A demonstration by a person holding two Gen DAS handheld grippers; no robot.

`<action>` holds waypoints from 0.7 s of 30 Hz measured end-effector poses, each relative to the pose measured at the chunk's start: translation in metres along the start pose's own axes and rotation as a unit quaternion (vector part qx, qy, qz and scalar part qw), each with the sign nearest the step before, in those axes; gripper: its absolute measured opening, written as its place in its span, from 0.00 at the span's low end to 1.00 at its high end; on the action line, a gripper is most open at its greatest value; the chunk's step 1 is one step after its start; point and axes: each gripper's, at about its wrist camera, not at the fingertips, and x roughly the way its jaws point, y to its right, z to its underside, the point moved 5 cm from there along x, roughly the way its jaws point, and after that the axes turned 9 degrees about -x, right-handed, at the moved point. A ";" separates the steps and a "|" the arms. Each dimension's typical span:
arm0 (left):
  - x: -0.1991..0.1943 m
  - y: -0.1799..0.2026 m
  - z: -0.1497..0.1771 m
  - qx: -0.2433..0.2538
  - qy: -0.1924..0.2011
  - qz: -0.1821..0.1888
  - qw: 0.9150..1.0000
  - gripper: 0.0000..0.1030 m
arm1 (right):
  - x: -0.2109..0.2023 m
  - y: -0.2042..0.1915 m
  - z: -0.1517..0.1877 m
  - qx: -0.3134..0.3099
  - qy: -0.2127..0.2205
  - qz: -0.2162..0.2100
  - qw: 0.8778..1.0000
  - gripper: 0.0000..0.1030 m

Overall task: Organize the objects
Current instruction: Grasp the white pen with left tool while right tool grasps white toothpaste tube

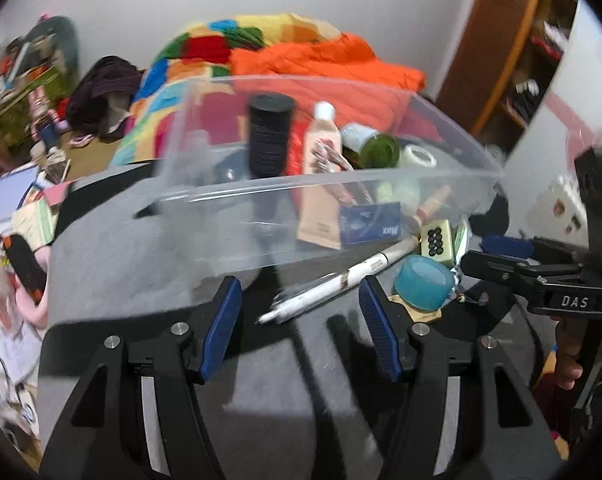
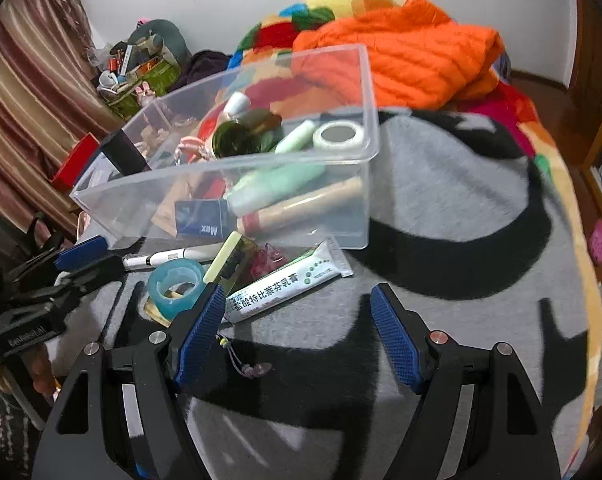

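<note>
A clear plastic bin stands on the grey and black blanket, holding a black cylinder, a blue box, a white tape roll and other small items. In front of it lie a white pen, a blue tape roll, a green tile and a white tube. My left gripper is open, with the pen between its tips but not touched. My right gripper is open just behind the tube.
An orange quilt and a colourful blanket are heaped behind the bin. A small corded charm lies between the right fingers. Clutter sits at the far left, and a wooden shelf stands at the right.
</note>
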 end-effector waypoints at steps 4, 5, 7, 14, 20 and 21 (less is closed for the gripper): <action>0.022 0.016 -0.001 0.044 -0.027 -0.001 0.999 0.59 | 0.003 -0.003 -0.001 -0.003 -0.001 0.006 1.000 0.72; 0.027 0.017 0.002 0.048 -0.034 0.003 0.998 0.59 | 0.004 -0.004 -0.001 0.000 0.000 0.005 1.000 0.72; 0.027 0.020 0.003 0.059 -0.031 0.004 0.998 0.51 | 0.003 -0.004 -0.001 0.003 0.002 0.007 1.000 0.72; 0.009 0.020 0.021 0.054 -0.034 0.043 0.997 0.31 | 0.000 -0.001 0.002 -0.008 0.009 0.036 0.999 0.44; -0.015 0.014 0.047 0.033 -0.023 0.043 0.998 0.22 | -0.010 0.015 0.012 0.002 0.010 0.035 0.999 0.27; -0.019 0.012 0.051 0.028 -0.022 0.042 0.999 0.21 | -0.012 0.017 0.014 0.000 0.010 0.040 0.999 0.24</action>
